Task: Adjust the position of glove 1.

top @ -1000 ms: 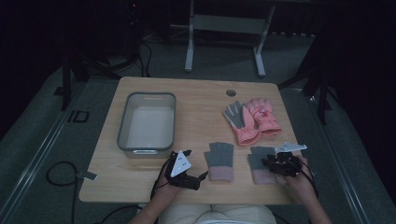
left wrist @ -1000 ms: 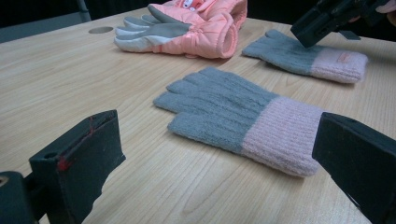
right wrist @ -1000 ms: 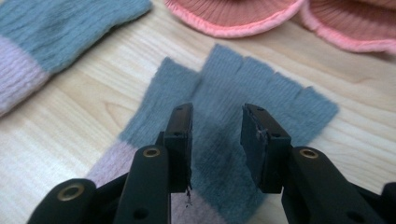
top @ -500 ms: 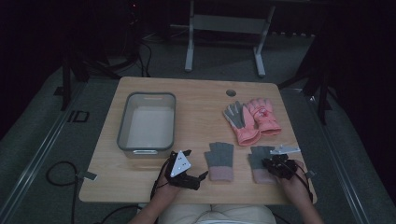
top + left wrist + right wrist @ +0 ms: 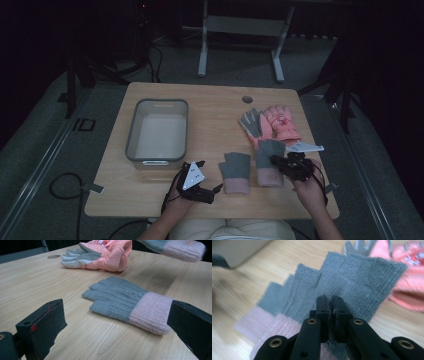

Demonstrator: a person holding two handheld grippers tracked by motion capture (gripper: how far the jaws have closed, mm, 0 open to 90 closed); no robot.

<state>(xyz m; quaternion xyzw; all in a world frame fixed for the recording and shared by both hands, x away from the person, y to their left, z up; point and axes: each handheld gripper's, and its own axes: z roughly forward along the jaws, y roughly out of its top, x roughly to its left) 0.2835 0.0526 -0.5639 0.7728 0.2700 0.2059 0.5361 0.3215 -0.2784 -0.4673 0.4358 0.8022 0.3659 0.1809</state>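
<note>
Surroundings: clear plastic bin (image 5: pixel 158 132) at left centre of the high view; pink ski gloves (image 5: pixel 272 123) at upper right, just beyond the knit pair; wooden table (image 5: pixel 210 102) bare in between.
In the way: second knit glove (image 5: pixel 126 303) flat on the table, between the two grippers, apart from both.
Held glove (image 5: pixel 352 282): lower right of the high view, lifted off the wood, fingers fanned.
Look: fingerless, grey body, pale pink ribbed cuff.
Texture: soft wool knit; ski gloves padded, grey palms.
Right gripper (image 5: pixel 331 305): just clamped tight on the grey knit.
Left gripper (image 5: pixel 206 177): wide apart, nothing between.
</note>
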